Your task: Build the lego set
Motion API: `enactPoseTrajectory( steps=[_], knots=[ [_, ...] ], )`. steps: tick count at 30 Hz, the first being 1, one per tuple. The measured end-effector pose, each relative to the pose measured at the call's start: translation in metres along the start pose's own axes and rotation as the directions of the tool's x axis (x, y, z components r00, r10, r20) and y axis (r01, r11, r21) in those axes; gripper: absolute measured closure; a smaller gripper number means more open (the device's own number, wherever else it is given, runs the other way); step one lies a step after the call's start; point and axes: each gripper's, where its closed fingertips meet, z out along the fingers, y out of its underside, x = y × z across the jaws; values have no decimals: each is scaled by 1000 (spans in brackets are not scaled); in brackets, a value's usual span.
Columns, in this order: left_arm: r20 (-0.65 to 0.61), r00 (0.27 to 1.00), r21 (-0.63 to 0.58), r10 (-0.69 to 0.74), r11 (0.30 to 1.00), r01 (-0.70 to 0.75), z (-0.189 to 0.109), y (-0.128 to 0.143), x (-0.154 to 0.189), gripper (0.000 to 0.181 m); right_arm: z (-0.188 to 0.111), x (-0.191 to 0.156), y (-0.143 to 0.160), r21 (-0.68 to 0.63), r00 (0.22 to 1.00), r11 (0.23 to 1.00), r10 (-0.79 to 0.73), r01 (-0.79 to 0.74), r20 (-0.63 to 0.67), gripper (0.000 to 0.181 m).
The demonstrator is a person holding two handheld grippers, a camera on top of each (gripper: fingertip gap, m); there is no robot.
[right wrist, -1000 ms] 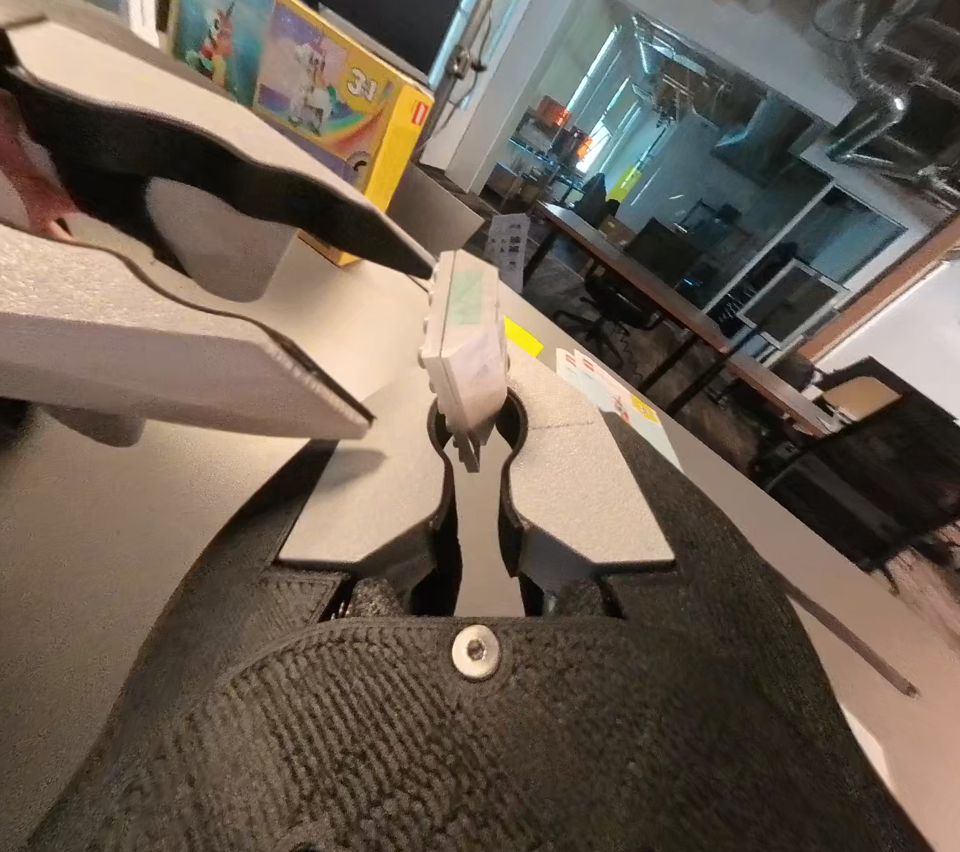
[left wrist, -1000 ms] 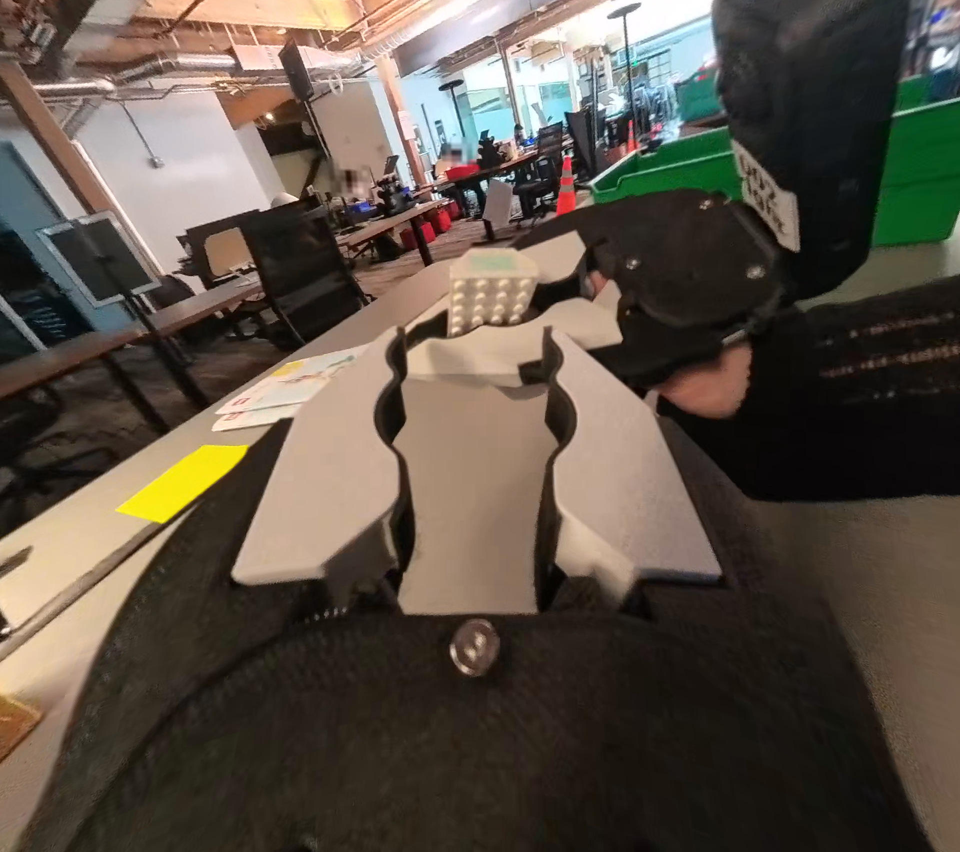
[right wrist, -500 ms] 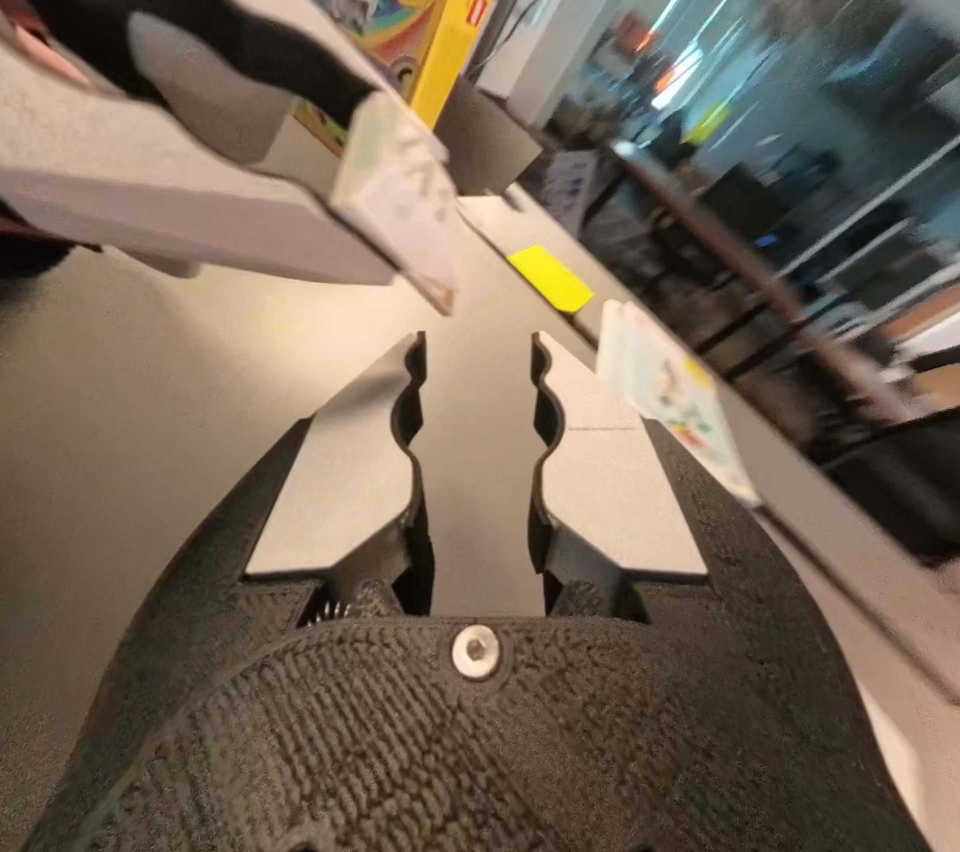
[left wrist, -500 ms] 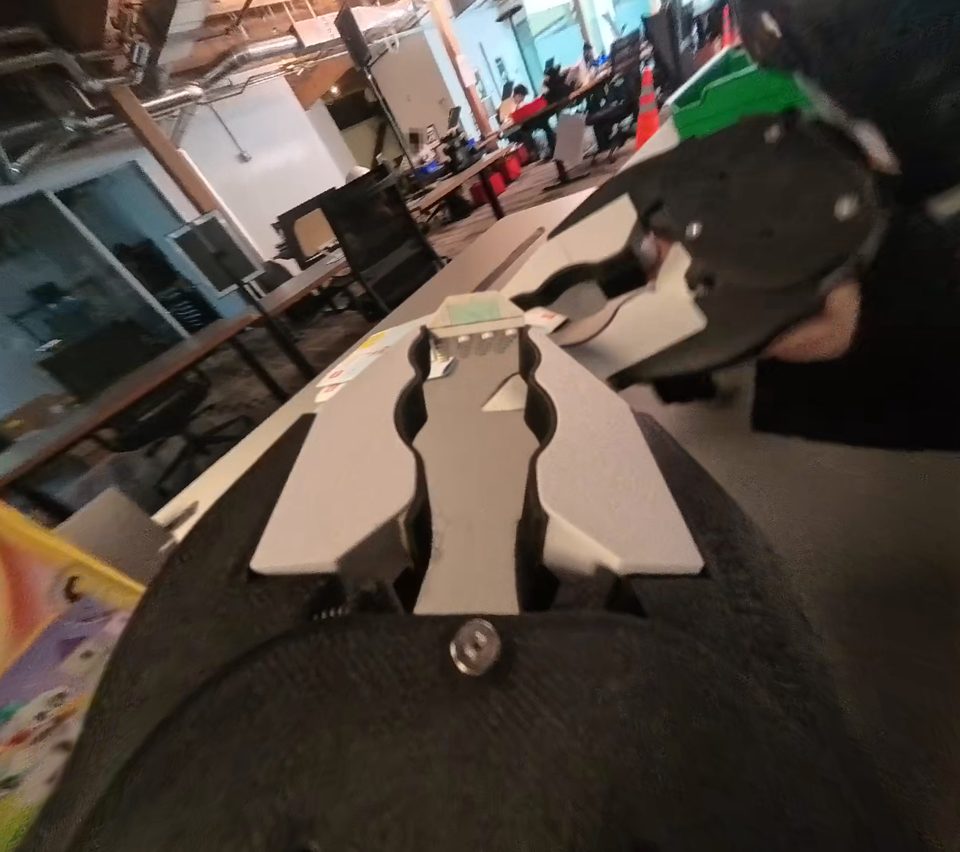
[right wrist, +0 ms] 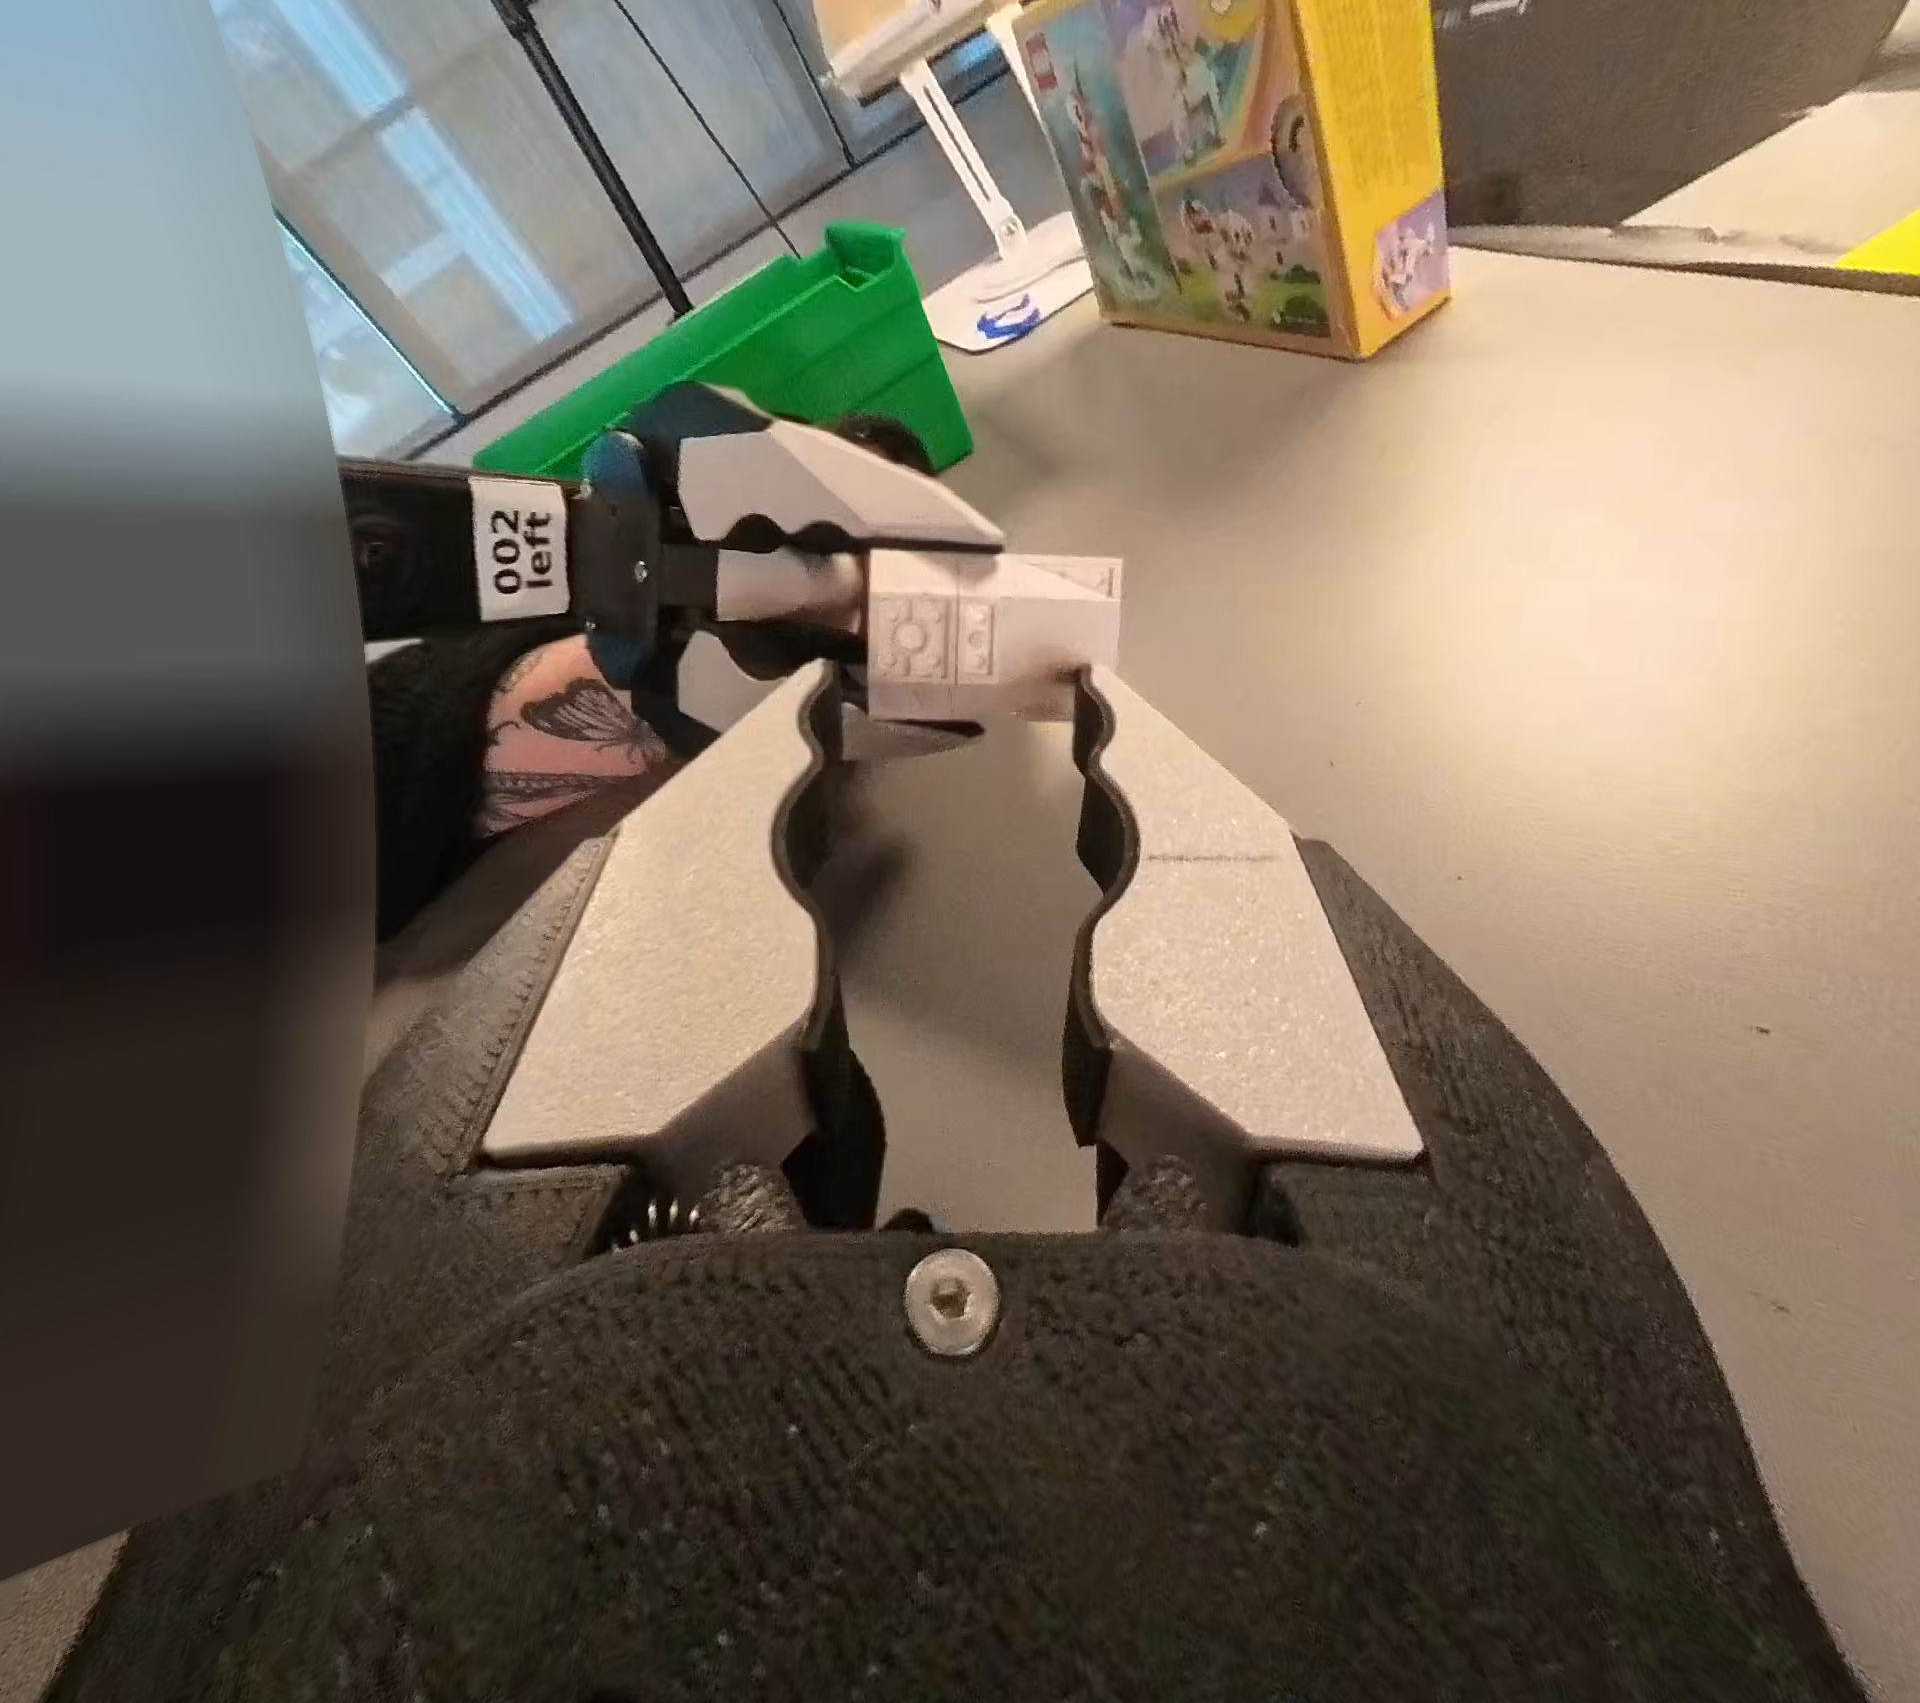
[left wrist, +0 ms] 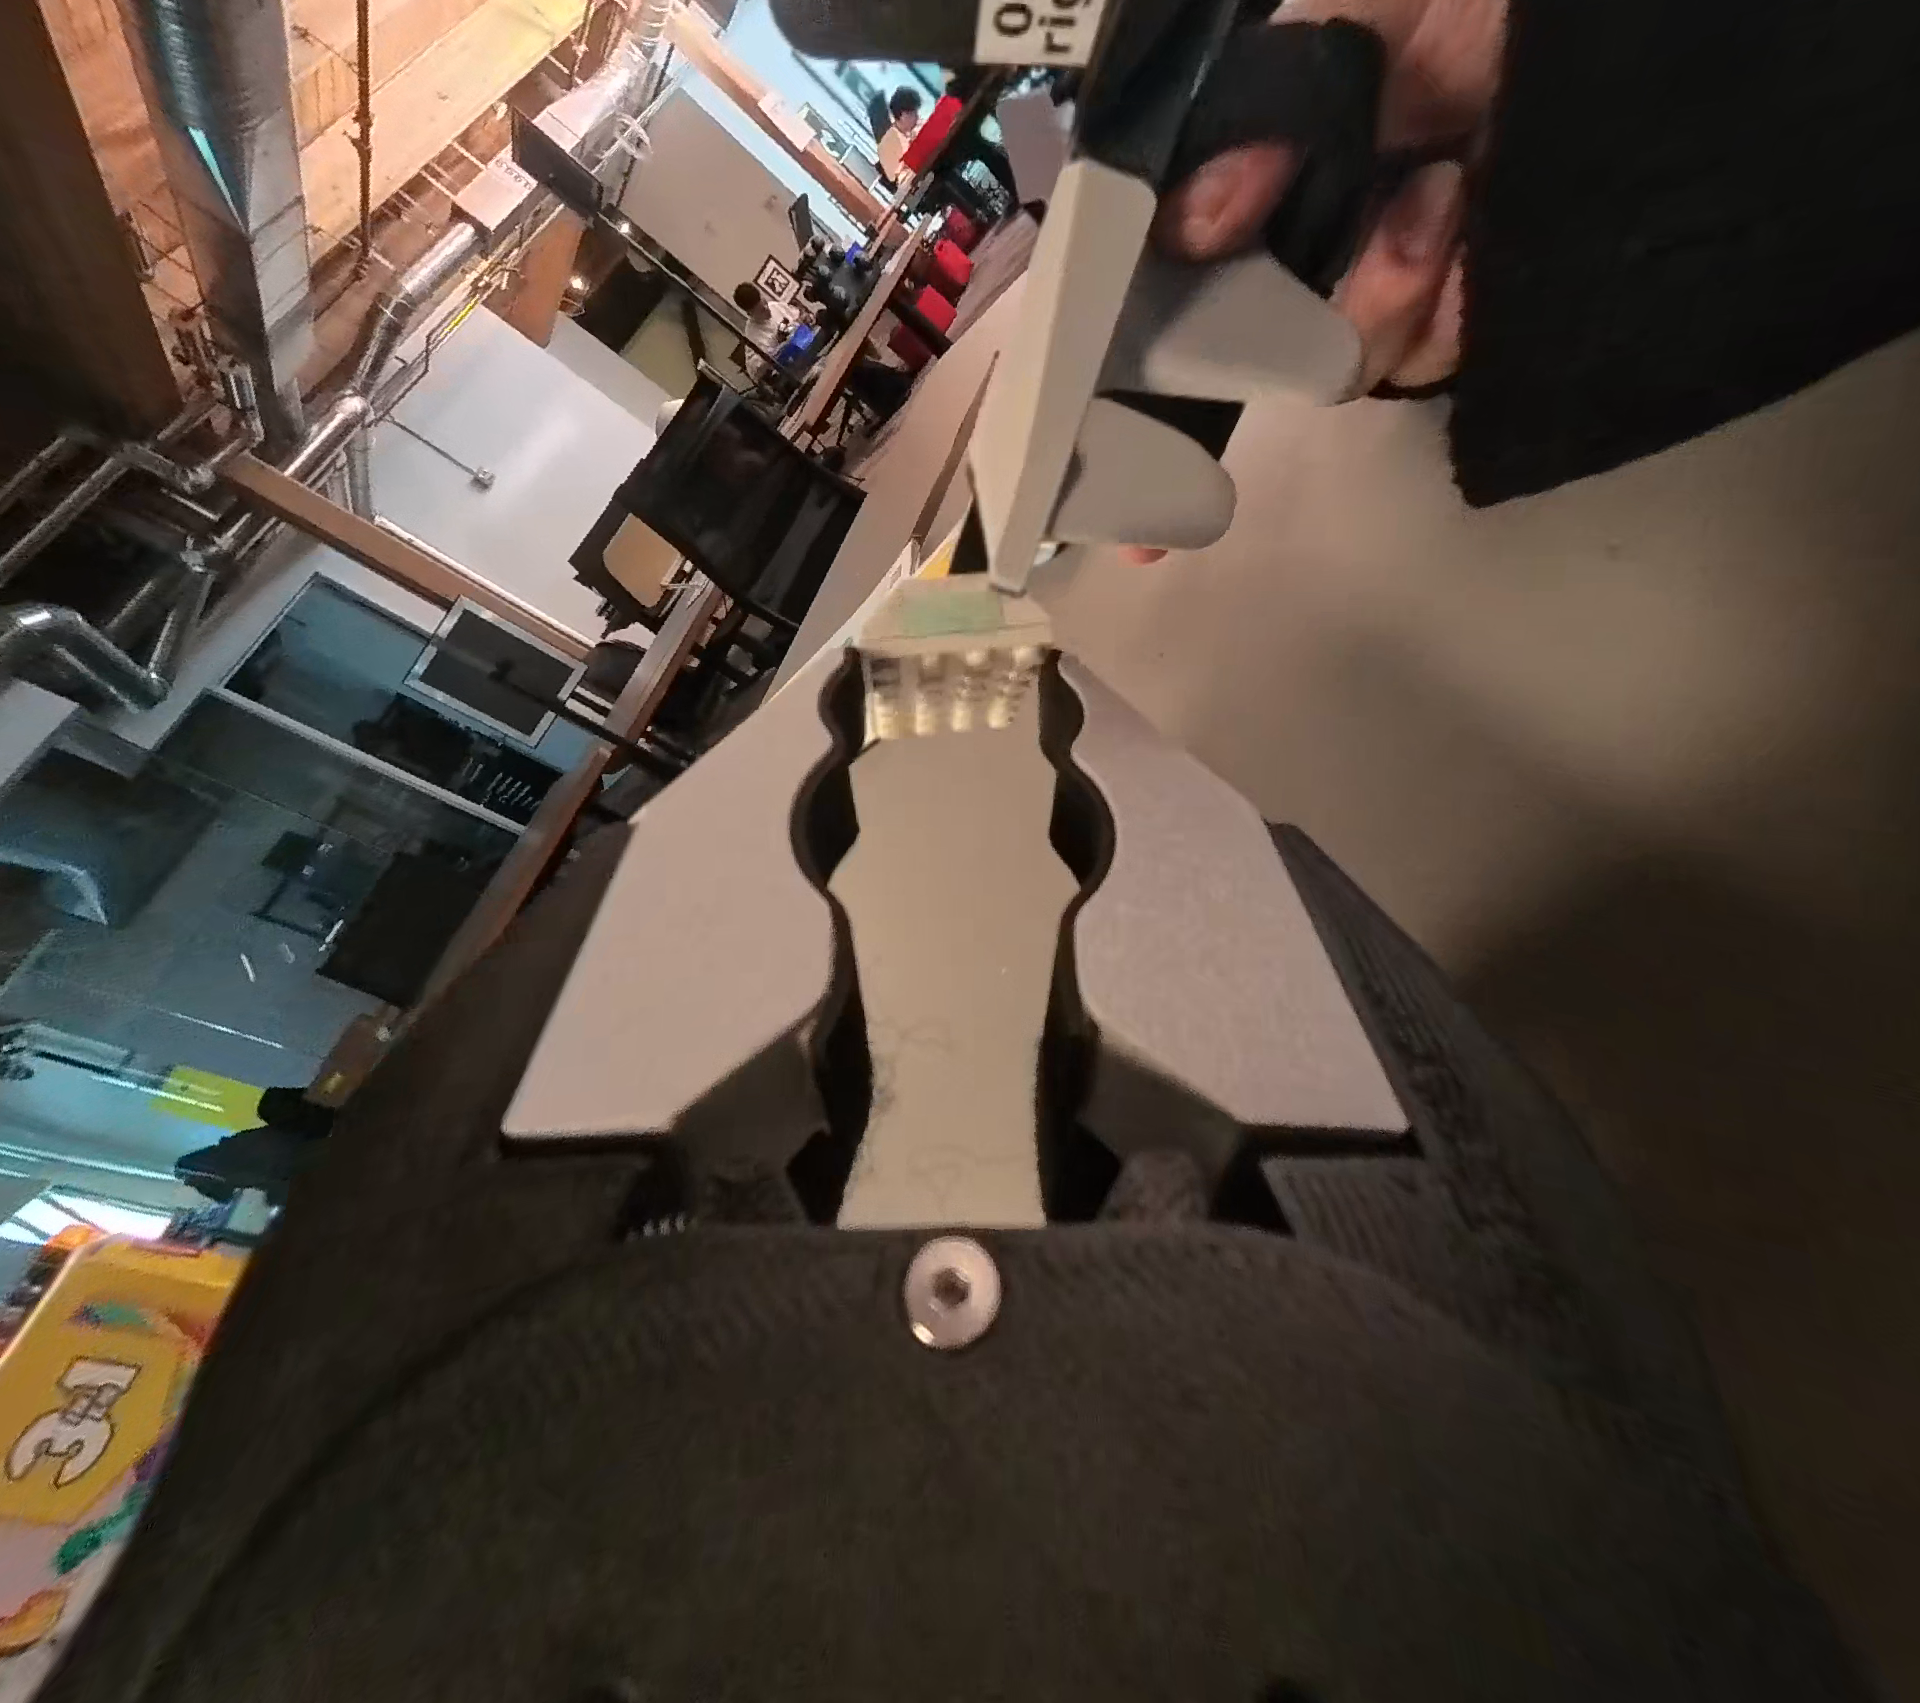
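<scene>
The left gripper (left wrist: pixel 951 666) is clenched on a small white brick assembly (left wrist: pixel 954 689) at its very tips; in the left wrist view the piece sits at 12 o'clock of the fingers, studs facing the camera, with a pale green patch on its upper face. In the right wrist view the same assembly (right wrist: pixel 992 637) lies across the tips of the right gripper (right wrist: pixel 951 697), its long axis running from 9 to 3 o'clock; the jaws of the right gripper stand apart, one tip on each side of the piece, and I cannot tell if they touch it. The bricks are hard, glossy plastic with sharp edges; the fingers are matt grey with wavy inner edges. On the grey table (right wrist: pixel 1558 666) stand a green bin (right wrist: pixel 790 365) at 11 o'clock and a yellow toy box (right wrist: pixel 1247 95) at 1 o'clock.
</scene>
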Motion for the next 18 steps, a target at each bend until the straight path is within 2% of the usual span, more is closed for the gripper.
enactPoseTrajectory(
  steps=[4, 6, 11, 13, 15, 16, 18],
  knots=[
    [-7, 999, -14, 45, 999, -46, 0, 1, 3, 148, 2, 2, 2, -9, 1000, 1000, 20, -20, -14, 147],
    [-15, 1000, -21, 22, 1000, -23, -1, 4, 2, 149, 0, -1, 1, 0, 1000, 1000, 0, 0, 2, 164],
    [-67, 997, 3, -39, 999, 39, -5, 3, 5, 149, 1, -5, 2, -5, 999, 1000, 18, -18, 42, 165],
    [-116, 981, 28, -155, 987, 159, -6, -2, 6, 149, -1, -10, -1, 16, 998, 1000, -3, 2, 70, 162],
    [-218, 916, 68, -336, 931, 358, -11, -14, 6, 149, -5, -19, -7, 66, 992, 995, -83, 77, 90, 145],
    [-292, 855, 70, -428, 882, 466, -15, -21, 6, 149, -7, -24, -8, 85, 986, 988, -135, 127, 98, 143],
    [-458, 682, 24, -570, 759, 650, -24, -31, 10, 149, -7, -34, -7, 87, 971, 976, -209, 200, 119, 143]
  ],
)
